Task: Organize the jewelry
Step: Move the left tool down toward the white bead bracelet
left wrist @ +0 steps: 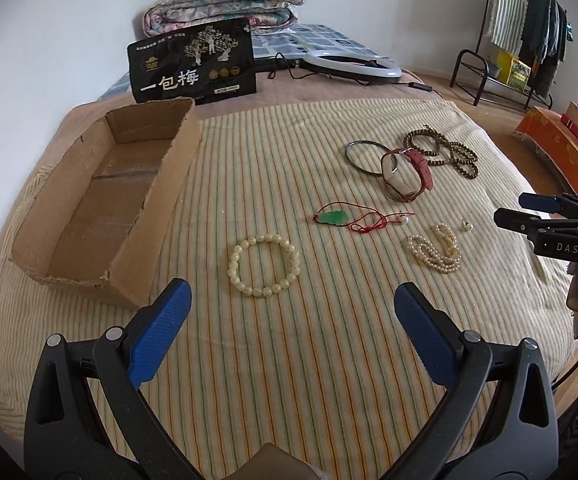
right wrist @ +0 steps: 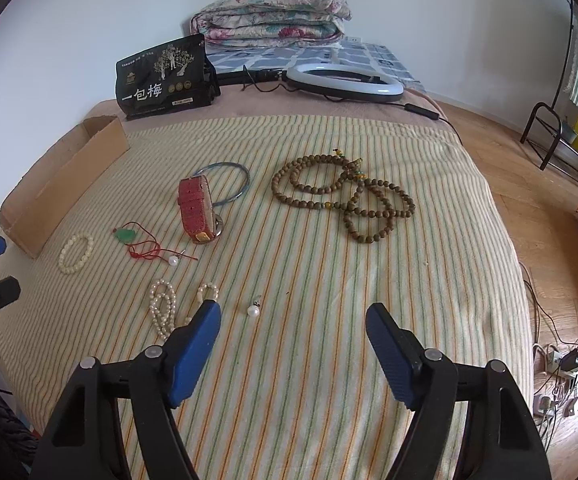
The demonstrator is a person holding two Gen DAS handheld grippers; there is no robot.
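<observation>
Both grippers hang over the bed (left wrist: 329, 360), fingers spread wide and empty. All the jewelry lies loose on the striped cover; the cardboard box (left wrist: 101, 208) at the far left is bare inside, so nothing looks sorted yet.

The left gripper (left wrist: 293, 308) points at the pale bead bracelet (left wrist: 264, 266), which lies just beyond its fingers and near the box. A good pick, I judge, would come straight down with one finger inside the ring and one outside, pinching a single run of beads so it does not roll off the soft cover. The right gripper (right wrist: 293, 332) has the pearl strand (right wrist: 165, 308) beside its left finger and a loose pearl (right wrist: 253, 310) just ahead; the strand is the easier catch, pinched where its loops bunch, while the small pearl could sink into the fabric.

The left view shows the box's open inside and the green pendant (left wrist: 332, 217) on its red cord. The right view shows only the box's outer wall, but gives the brown bead necklace (right wrist: 345, 200), red watch strap (right wrist: 197, 208) and thin bangle (right wrist: 229, 184) far more clearly.
</observation>
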